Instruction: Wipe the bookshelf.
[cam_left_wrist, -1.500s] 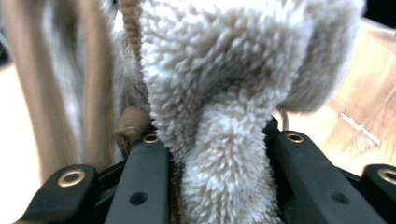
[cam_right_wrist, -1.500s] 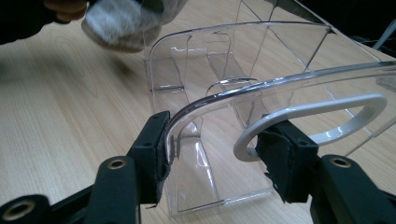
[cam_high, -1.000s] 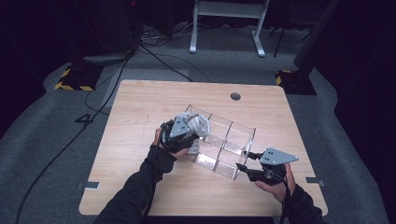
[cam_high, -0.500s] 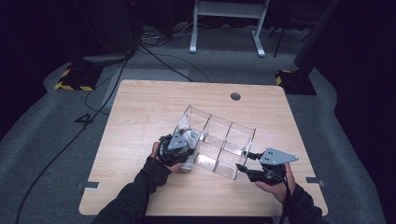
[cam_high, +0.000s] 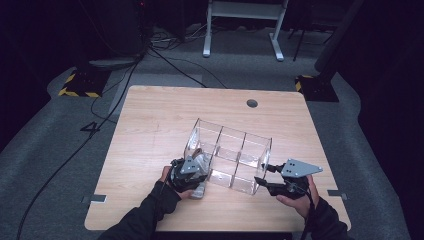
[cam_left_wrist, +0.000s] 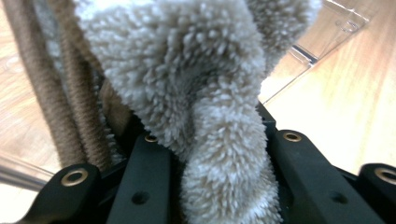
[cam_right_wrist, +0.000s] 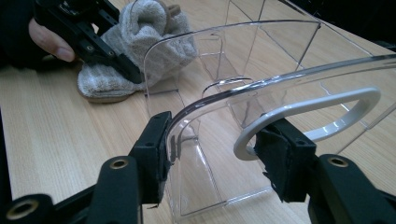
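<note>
Left tool (cam_high: 196, 172) clamps fuzzy sock (cam_left_wrist: 196, 93), beside clear organizer (cam_high: 235, 145).

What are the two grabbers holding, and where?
The left gripper pinches a fuzzy sock by its folded middle. The right gripper clamps the clear organizer at its end wall and handle.

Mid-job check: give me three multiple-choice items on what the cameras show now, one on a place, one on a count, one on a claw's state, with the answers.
1. Where is the fuzzy sock?
A. at the organiser's left end, on the table
B. by the table's round hole
C. on the floor

2. How many compartments does the clear organiser have in a row?
A. one
B. three
C. six

3. What is the left claw doing?
A. open over bare wood
B. shut on the sock
C. gripping a white handle

Answers: 1 A, the high view shows it beside that end; 2 B, two dividers split it; 3 B, its jaws pinch the pile.
</note>
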